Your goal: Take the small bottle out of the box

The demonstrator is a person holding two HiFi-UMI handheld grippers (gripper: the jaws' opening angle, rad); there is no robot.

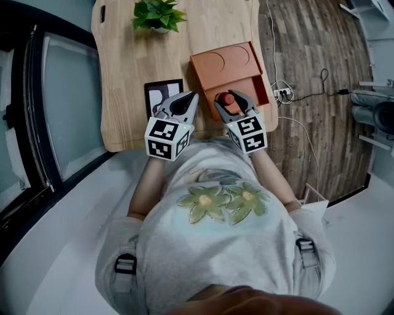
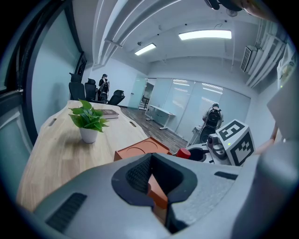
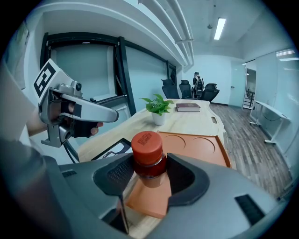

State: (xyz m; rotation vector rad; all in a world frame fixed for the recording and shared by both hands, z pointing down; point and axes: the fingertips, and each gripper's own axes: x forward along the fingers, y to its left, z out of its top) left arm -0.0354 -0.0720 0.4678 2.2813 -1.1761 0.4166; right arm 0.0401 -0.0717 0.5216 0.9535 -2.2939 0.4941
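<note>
Small bottle (image 3: 147, 151), red cap up, is clamped in the jaws of the right gripper (image 3: 147, 175). We see it over the near, lower part of the box (image 1: 206, 71); whether its base touches the box, we can't tell.

Sweeping from the left now, we have the wooden table (image 1: 123, 74) with a potted plant (image 1: 159, 15) at its far end. A dark framed picture (image 1: 161, 92) lies at the near edge. Just beside that picture the left gripper (image 1: 193, 96) hangs with its jaws pressed together, nothing between them. Next comes the orange box, with two round recesses in its raised far half. The right gripper sits close alongside the left one. Out on the wood floor we spot a power strip (image 1: 283, 93) with cables.
</note>
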